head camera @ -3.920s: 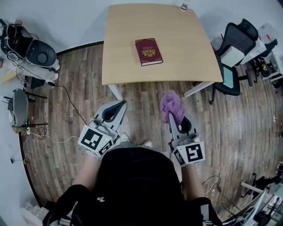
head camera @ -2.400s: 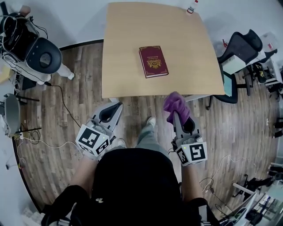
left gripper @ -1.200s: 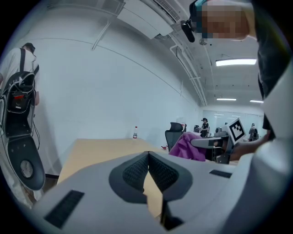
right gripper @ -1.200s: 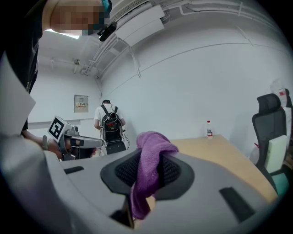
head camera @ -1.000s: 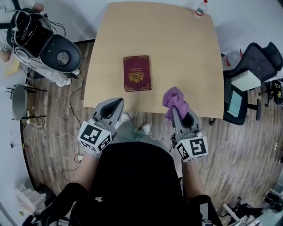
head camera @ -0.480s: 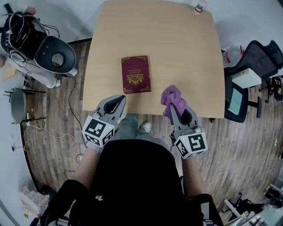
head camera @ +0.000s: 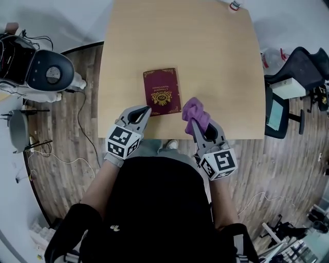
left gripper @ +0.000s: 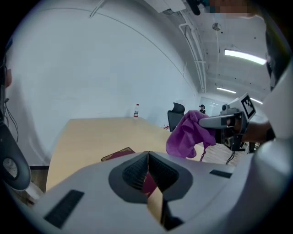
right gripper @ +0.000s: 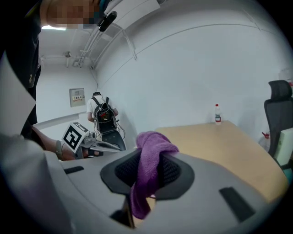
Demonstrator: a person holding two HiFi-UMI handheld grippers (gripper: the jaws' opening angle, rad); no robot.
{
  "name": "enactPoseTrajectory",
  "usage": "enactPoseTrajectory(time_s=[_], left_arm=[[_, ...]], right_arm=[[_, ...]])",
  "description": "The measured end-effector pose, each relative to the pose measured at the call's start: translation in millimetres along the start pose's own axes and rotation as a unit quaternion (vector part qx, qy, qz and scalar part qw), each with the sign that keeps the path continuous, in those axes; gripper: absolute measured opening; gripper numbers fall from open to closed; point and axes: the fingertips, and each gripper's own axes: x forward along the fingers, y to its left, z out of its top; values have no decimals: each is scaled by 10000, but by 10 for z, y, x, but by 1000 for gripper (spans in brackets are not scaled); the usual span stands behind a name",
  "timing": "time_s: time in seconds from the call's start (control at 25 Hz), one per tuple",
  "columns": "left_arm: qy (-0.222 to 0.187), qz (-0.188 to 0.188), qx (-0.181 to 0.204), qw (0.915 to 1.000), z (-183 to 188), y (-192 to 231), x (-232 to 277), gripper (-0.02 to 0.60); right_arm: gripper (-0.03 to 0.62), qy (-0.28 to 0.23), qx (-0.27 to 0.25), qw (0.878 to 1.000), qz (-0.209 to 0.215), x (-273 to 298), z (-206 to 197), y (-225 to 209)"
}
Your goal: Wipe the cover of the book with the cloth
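Observation:
A dark red book (head camera: 162, 92) with a gold emblem lies flat on the wooden table (head camera: 216, 61), near its front edge. My left gripper (head camera: 147, 109) is shut and empty, its tip just off the book's near left corner; in its own view the left gripper (left gripper: 148, 161) has the book (left gripper: 118, 155) just beyond it. My right gripper (head camera: 190, 123) is shut on a purple cloth (head camera: 194, 113), which bunches above the table just right of the book. In the right gripper view the cloth (right gripper: 147, 169) hangs from the right gripper (right gripper: 147, 165).
A small bottle (head camera: 235, 5) stands at the table's far right corner. Black office chairs (head camera: 288, 82) stand right of the table. A round machine with cables (head camera: 38, 69) sits on the wood floor to the left. Another person with a backpack (right gripper: 104, 119) stands far behind.
I have walked up to the table. Both grippers moved forward from over the floor to the front edge, the left tip reaching the book's corner and the cloth arriving beside the book.

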Motion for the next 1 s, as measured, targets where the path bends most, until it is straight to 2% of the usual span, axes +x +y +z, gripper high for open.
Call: enactPoseTrajectory(time_s=[0.44,0.76,1.0], left_arm=[[671,-611,42,9959,-446,455,607,21],[1220,-832,23,9890,-851,529,918,21],[1445,-808,92,9861,-1046,618,1067,21]], right_arm=[[86,836,168,9963,-146,810,-757,-20],[86,1474,116,9881,-419,1080,-1362,-151],[86,1662,162,9841,-609,1242,-1667,-252]])
